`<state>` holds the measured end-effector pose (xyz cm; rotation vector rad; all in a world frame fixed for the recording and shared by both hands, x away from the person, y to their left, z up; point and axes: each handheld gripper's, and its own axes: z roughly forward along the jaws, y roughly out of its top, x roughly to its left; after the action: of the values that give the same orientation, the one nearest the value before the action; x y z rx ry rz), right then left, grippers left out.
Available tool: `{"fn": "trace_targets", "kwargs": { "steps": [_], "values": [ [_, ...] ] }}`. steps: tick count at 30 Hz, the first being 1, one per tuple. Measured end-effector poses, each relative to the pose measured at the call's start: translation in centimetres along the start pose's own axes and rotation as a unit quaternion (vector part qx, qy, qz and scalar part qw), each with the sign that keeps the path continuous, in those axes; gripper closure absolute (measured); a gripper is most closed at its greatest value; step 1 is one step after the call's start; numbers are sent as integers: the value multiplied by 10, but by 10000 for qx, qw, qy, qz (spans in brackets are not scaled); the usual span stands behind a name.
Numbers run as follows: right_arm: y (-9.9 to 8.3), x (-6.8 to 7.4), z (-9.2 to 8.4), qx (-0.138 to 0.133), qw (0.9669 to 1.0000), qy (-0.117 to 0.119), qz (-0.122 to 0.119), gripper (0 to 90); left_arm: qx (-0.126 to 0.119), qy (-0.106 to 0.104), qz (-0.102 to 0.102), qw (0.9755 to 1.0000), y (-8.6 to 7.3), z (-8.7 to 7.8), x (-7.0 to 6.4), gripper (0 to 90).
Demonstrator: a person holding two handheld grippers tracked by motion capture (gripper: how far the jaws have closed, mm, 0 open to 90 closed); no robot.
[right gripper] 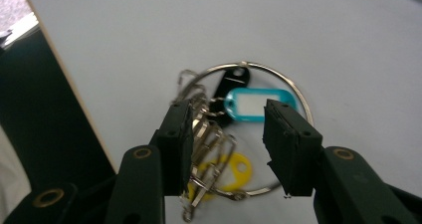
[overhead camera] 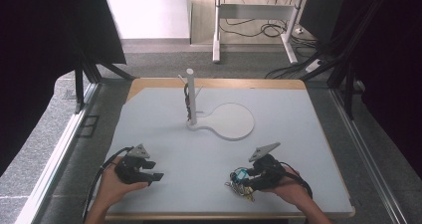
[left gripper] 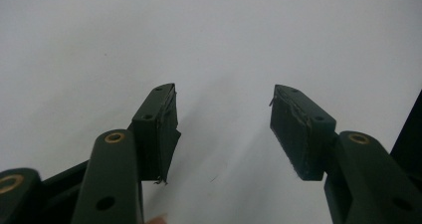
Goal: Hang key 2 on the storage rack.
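Grey table (overhead camera: 278, 134), wooden edge; cables on floor (overhead camera: 259, 30).

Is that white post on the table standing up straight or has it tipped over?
Upright. The white post rises straight from its flat round base on the table.

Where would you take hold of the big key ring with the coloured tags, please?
Probably the large wire ring itself, at its bare arc beside the teal tag, coming from straight above. It lies flat on the table, and the clips bunch on the other side. The right gripper hovers there, jaws apart.
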<state>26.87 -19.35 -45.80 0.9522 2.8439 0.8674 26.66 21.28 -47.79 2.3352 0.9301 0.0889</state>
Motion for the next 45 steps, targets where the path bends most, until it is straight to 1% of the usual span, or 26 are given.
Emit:
{"fn": "trace_targets", "kwargs": {
  "steps": [1, 2, 3, 5, 8, 9, 11, 13, 16, 17, 19, 23, 25, 26, 28, 30, 31, 32, 33, 34, 35, 36, 37, 38, 39, 45],
  "values": [
    [5, 4, 5, 125, 9999, 77, -24, 549, 7, -5, 14, 10000, 0, 0, 0, 445],
    [5, 4, 5, 125, 9999, 77, -24, 549, 7, -5, 14, 10000, 0, 0, 0, 445],
    [9, 6, 9, 237, 9996, 133, -61, 551, 17, -9, 21, 10000, 0, 0, 0, 445],
    [11, 6, 11, 266, 9995, 155, -52, 555, 2, -12, 6, 10000, 0, 1, 0, 445],
    [16, 6, 17, 376, 9990, 241, 40, 559, 20, -19, 16, 10000, 0, 1, 0, 444],
    [17, 7, 19, 409, 9988, 253, 65, 559, 45, -14, 50, 10000, 0, 1, 0, 444],
    [19, 8, 21, 444, 9985, 306, 78, 559, 15, -22, 20, 10000, 0, 1, 0, 444],
    [19, 9, 22, 471, 9984, 305, 89, 559, 14, -23, 21, 10000, 0, 1, 0, 443],
    [20, 9, 23, 504, 9984, 249, 42, 558, 9, -27, 22, 10000, -1, 1, 0, 443],
    [21, 6, 21, 454, 9988, 153, 36, 560, 14, -30, 22, 10000, -1, 1, 0, 443],
    [22, 2, 18, 402, 9992, 57, 43, 564, 16, -31, 19, 10000, -1, 2, 0, 442],
    [23, -3, 14, 396, 9992, -50, 18, 564, 42, -28, 29, 10000, -1, 2, 0, 441],
    [23, -9, 10, 401, 9990, -175, -23, 563, 45, -39, 16, 10000, -1, 3, 0, 440],
    [23, -9, 10, 401, 9990, -175, -23, 563, 45, -39, 16, 10000, -1, 3, 0, 440],
    [24, -16, 8, 400, 9989, -260, -34, 563, 69, -53, 20, 10000, -1, 4, 0, 439],
    [25, -19, 8, 413, 9987, -291, -69, 563, 79, -58, 19, 10000, -1, 4, 0, 439],
    [27, -22, 10, 479, 9980, -380, -134, 564, 75, -62, 2, 10000, -2, 5, 0, 438],
    [27, -22, 10, 479, 9980, -380, -134, 564, 75, -62, 2, 10000, -2, 5, 0, 438],
    [29, -24, 14, 580, 9970, -460, -201, 564, 67, -70, -9, 10000, -2, 4, 1, 438],
    [29, -24, 14, 580, 9970, -460, -201, 564, 67, -70, -9, 10000, -2, 4, 1, 438],
    [31, -26, 19, 688, 9960, -475, -331, 564, 55, -78, -17, 10000, -3, 4, 2, 438],
    [32, -26, 22, 729, 9957, -457, -346, 564, 58, -80, -21, 9999, -3, 4, 3, 438],
    [32, -26, 25, 778, 9950, -455, -420, 565, 56, -85, -30, 9999, -3, 4, 3, 438],
    [32, -26, 25, 778, 9950, -455, -420, 565, 56, -85, -30, 9999, -3, 4, 3, 438],
    [33, -26, 29, 842, 9941, -430, -539, 565, 48, -100, -51, 9999, -4, 4, 3, 438],
    [34, -28, 35, 936, 9923, -438, -679, 568, 65, -117, -55, 9999, -4, 5, 5, 437]
  ]
}}
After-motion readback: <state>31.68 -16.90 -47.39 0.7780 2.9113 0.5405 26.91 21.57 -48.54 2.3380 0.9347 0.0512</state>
